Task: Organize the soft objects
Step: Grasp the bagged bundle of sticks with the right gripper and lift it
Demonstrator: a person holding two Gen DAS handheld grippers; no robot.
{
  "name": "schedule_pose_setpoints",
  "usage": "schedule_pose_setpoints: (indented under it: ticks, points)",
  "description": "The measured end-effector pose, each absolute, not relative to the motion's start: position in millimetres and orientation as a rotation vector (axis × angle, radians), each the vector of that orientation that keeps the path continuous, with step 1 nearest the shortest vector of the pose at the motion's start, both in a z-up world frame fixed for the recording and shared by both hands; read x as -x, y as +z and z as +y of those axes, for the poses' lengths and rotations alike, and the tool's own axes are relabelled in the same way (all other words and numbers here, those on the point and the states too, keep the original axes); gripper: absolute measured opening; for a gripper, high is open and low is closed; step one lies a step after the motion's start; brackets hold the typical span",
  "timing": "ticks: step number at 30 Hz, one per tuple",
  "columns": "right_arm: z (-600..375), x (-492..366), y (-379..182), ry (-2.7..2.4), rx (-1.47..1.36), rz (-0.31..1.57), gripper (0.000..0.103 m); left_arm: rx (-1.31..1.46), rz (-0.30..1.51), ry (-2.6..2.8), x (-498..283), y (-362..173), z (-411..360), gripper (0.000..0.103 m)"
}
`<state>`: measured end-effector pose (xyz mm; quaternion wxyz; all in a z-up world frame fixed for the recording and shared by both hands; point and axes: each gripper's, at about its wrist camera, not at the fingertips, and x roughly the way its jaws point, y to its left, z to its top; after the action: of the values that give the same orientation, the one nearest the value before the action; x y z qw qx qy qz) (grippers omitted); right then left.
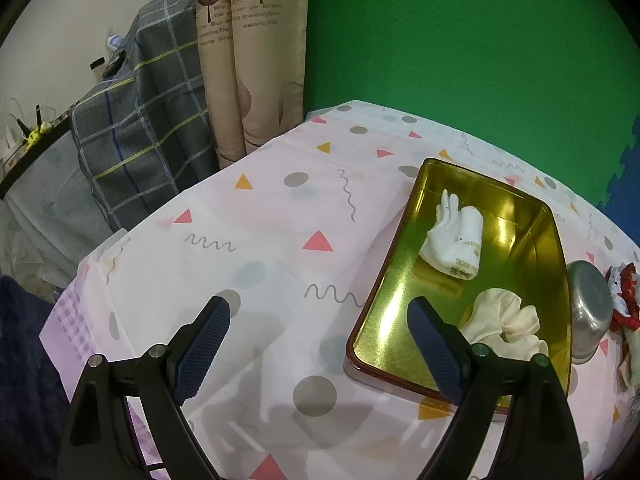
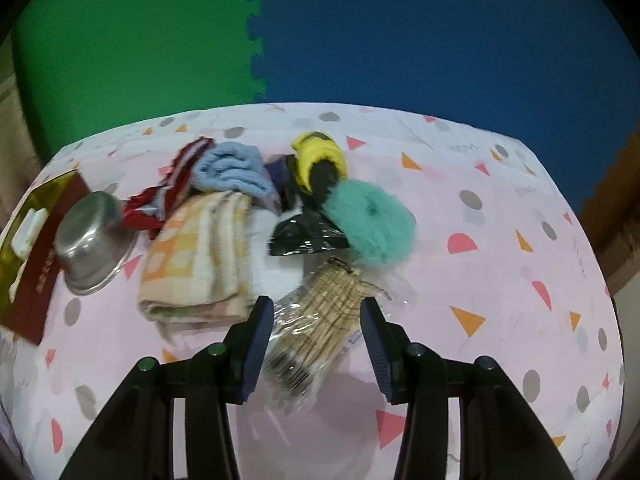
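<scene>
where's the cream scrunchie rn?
In the left wrist view, the cream scrunchie lies inside the gold tin tray, at its near end, nearer the camera than the white folded glove and left of the steel bowl.

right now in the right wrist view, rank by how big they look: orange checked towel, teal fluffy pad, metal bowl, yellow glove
1. orange checked towel, clearly largest
2. teal fluffy pad and metal bowl, look about alike, so no ranking between them
3. yellow glove, smallest, though it lies farthest from the camera
</scene>
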<state>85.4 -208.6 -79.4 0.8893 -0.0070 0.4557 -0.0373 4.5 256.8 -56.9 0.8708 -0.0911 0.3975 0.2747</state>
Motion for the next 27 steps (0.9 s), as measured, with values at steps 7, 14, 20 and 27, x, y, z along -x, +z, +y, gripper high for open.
schedule_pose_setpoints:
  ticks: [7,14,20,27]
  points:
    - [-212,-90,-96,-0.116,0.022,0.967,0.051,0.172,0.834,0.576,-5,-58,252,0.088]
    - [-236,-80,-96,-0.14,0.068,0.961,0.051,0.15,0.841,0.576,-7,-59,246,0.088]
    - [-241,-75,-86,-0.143,0.028,0.96,0.051,0.131,0.835,0.574,-6,-58,243,0.088]
    - [-217,-83,-87,-0.183,0.059,0.992,0.063,0.12,0.827,0.565,-6,-56,239,0.088]
